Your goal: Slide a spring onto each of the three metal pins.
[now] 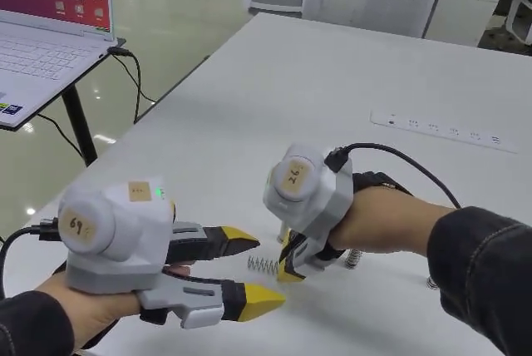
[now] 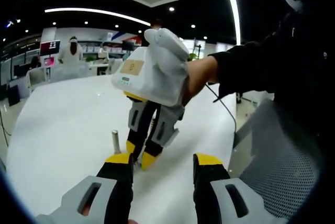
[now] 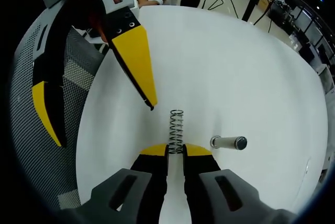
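While the right gripper (image 3: 176, 149) pinches one end of a spring (image 3: 176, 124) between its clenched jaws, the rest of the coil sticks out ahead of the tips, low over the white table (image 1: 332, 90). One metal pin (image 3: 228, 143) stands upright just beside those tips, apart from the spring. To the left, the left gripper (image 2: 164, 158) has its jaws spread and empty, its tips pointing toward the spring, near it but not touching.
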The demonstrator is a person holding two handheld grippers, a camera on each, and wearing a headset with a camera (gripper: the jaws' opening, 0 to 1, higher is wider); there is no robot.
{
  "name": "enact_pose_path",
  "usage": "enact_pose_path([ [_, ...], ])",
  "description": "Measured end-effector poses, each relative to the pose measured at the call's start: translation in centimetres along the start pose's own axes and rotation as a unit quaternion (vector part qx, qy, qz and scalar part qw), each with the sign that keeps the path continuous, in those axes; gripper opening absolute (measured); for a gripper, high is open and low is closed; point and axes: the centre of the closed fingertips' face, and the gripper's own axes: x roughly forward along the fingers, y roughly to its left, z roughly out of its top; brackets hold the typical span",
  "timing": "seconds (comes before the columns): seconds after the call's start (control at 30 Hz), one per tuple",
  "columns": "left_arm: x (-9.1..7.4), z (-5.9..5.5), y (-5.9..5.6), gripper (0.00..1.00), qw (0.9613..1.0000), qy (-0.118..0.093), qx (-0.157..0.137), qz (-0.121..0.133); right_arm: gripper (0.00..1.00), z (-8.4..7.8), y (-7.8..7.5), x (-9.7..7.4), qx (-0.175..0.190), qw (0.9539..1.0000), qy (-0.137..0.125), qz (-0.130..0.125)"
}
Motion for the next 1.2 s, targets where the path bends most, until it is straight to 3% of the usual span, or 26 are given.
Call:
enact_pose_path([
  [0.63,0.1,-0.3,0.0,0.39,1.0000,0.008,0.001,-0.001,0.07,-0.8,0.7,-0.5,0.010,0.9999,0.006,-0.004],
  [1.2,0.1,-0.4,-0.1,0.38,1.0000,0.009,0.002,-0.003,0.07,-0.7,2.4,-4.9,-0.014,0.9998,0.001,-0.012],
])
